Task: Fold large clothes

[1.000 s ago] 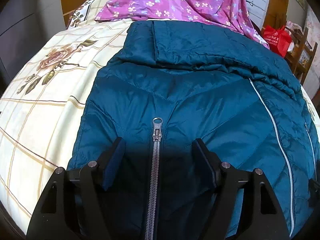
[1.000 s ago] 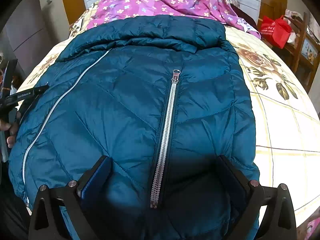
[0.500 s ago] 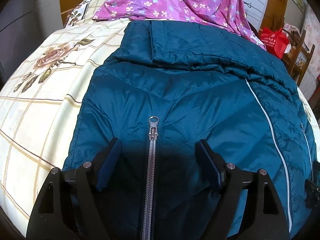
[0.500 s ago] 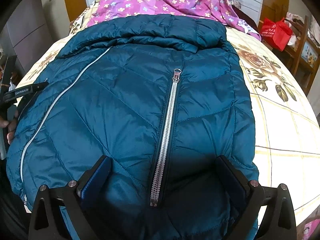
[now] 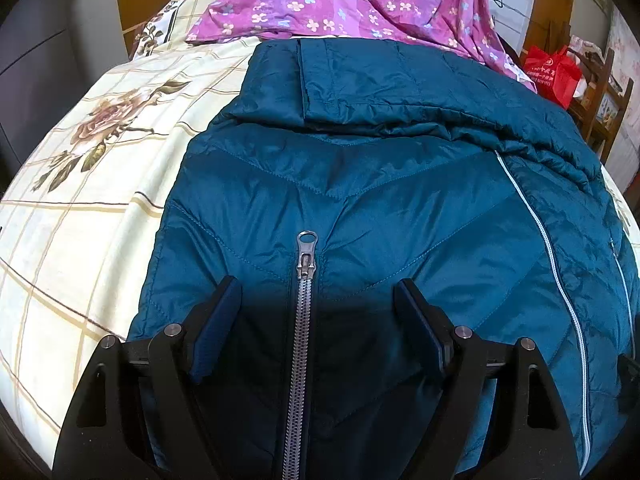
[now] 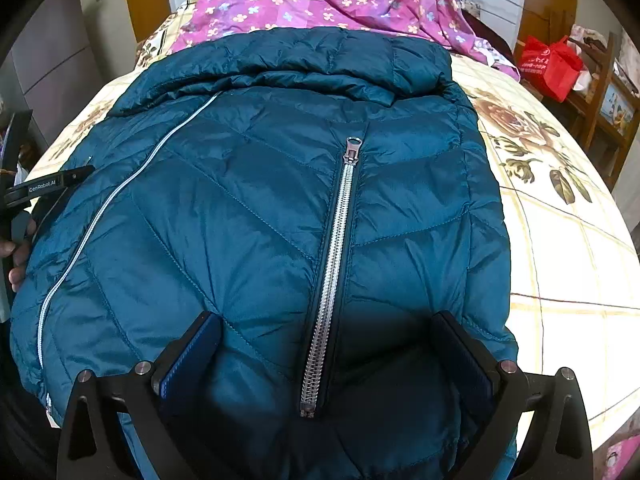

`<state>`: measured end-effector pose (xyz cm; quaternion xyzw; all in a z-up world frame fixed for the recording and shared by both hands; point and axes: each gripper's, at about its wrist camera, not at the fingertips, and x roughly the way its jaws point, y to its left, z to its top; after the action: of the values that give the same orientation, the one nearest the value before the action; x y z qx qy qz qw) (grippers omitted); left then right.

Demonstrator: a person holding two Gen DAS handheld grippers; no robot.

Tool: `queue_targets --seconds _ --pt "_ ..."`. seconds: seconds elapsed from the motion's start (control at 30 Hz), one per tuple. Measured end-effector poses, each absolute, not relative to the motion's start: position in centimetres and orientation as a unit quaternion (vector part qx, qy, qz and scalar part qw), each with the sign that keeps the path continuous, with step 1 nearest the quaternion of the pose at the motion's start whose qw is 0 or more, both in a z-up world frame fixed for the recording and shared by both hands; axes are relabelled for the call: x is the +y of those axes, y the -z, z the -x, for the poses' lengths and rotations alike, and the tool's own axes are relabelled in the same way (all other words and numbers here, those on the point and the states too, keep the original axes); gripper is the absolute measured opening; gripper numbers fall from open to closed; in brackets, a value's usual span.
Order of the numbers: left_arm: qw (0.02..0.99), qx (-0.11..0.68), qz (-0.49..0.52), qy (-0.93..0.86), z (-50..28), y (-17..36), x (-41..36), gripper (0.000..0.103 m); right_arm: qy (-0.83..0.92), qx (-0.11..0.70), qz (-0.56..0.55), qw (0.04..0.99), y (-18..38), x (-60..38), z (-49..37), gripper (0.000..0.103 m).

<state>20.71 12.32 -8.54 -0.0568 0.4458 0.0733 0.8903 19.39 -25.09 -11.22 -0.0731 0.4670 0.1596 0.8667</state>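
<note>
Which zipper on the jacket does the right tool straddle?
The chunky silver zipper with the metal pull, running between the open right tool. The thin white zipper runs diagonally off to the left of the view.

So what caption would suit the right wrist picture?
Open right hand-held gripper poised over a teal quilted jacket laid flat on a floral bedspread, its silver pocket zipper between the fingers.

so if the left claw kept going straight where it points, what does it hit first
Most likely the teal jacket, around its pocket zipper, which runs between the open left claw fingers. Depth is hard to judge.
</note>
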Motion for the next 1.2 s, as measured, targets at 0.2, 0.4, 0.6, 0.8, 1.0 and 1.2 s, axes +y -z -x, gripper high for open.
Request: queue_targets --seconds 0.2,0.4,0.6,0.8,1.0,1.2 --pt "0.89 0.446 0.055 -0.075 -20.7 8.5 12.3 0.08 -0.159 0.467 0.073 0.867 11.3 -25.1 -19.4 0.103" --pt "0.89 0.446 0.057 -0.074 -20.7 8.5 12.3 0.08 -0.16 0.467 0.073 0.867 11.3 -25.1 -19.4 0.103" --pt "0.89 0.446 0.057 -0.074 -20.7 8.5 12.3 0.08 -0.159 0.467 0.073 0.867 11.3 -25.0 -19.4 0.103" --pt "0.89 0.447 0.055 -0.075 -20.7 8.5 12.3 0.08 -0.164 0.469 0.073 0.865 11.3 -25.1 -19.4 0.103" --pt "0.891 0.443 0.068 -0.072 -20.4 8.3 12.6 0.08 -0.187 0.428 -0.001 0.884 9.1 -29.0 -17.9 0.103" --pt "0.904 0.414 0.088 -0.06 -17.4 4.5 14.7 0.08 -0.183 0.431 -0.068 0.881 9.9 -35.4 -16.2 0.103"
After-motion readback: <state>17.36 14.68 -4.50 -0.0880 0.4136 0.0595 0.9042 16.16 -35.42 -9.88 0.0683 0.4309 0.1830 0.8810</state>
